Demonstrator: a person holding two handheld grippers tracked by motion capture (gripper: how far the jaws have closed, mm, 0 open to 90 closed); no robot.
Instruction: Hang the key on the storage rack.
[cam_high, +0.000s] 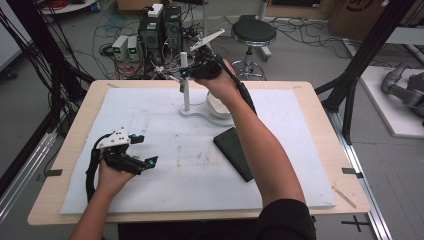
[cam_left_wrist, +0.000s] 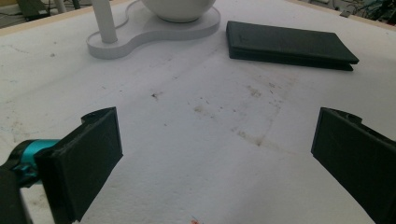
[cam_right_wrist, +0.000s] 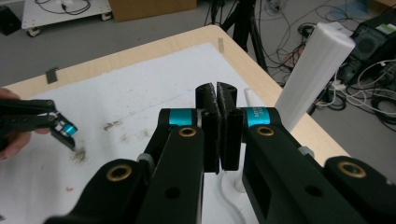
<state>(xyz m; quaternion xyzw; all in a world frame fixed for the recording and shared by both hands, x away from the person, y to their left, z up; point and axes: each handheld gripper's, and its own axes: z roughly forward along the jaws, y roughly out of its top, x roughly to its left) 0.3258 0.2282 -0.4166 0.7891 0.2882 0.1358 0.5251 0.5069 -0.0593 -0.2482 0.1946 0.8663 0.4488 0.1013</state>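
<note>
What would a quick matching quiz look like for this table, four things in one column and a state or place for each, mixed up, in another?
Things:
1. left gripper
2. right gripper
3. black case
4. white bowl

States or places:
A. sits on the white stand's base
B. jaws pressed together, up beside the white post
C. lies flat on the white mat
D. jaws spread wide, nothing between them

Pairs: 1-D, 2-B, 3-C, 4-A
</note>
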